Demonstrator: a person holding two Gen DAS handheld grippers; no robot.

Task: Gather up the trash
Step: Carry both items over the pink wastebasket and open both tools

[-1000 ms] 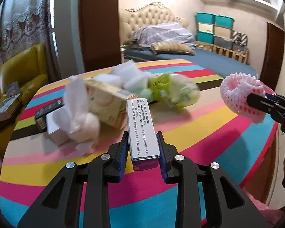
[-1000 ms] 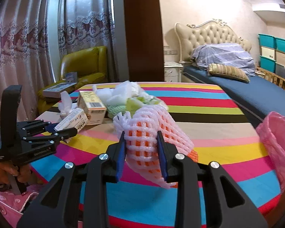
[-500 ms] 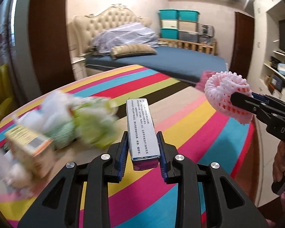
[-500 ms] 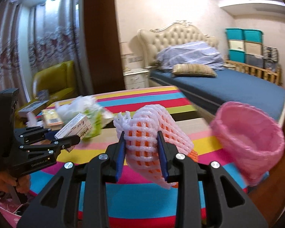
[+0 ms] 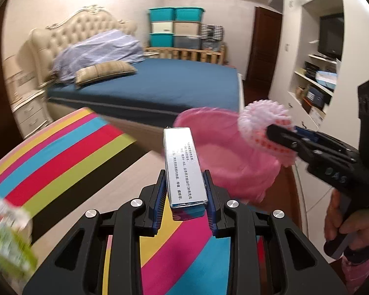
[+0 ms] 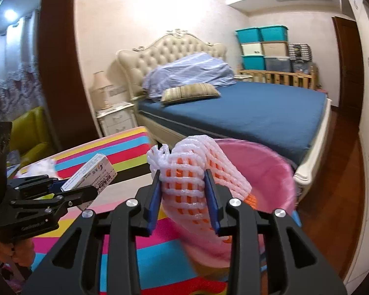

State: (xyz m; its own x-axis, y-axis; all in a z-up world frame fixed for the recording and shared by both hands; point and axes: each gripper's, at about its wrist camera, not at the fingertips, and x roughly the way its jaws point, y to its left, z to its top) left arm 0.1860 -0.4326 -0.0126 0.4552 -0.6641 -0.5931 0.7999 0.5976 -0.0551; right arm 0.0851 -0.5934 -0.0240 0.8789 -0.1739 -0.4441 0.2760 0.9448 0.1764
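Note:
My left gripper (image 5: 184, 184) is shut on a long silver medicine box (image 5: 183, 164), held above the edge of the striped table (image 5: 69, 162). The box points toward a pink-lined trash bin (image 5: 223, 154) just beyond the table. My right gripper (image 6: 183, 189) is shut on a white foam fruit net (image 6: 192, 174) with orange inside, held over the near rim of the bin (image 6: 260, 169). The right gripper also shows in the left wrist view (image 5: 278, 135) with the net (image 5: 260, 120) above the bin. The left gripper with its box (image 6: 91, 174) shows at left in the right wrist view.
A blurred pile of green and white trash (image 5: 7, 236) lies on the table at far left. A blue bed (image 6: 246, 110) stands behind the bin, a nightstand (image 6: 115, 120) and yellow armchair (image 6: 32, 132) to the left, shelves (image 5: 315, 91) to the right.
Both grippers swung right, away from the trash pile, and now face the pink bin. The net has moved over the bin rim. Both grips are unchanged.

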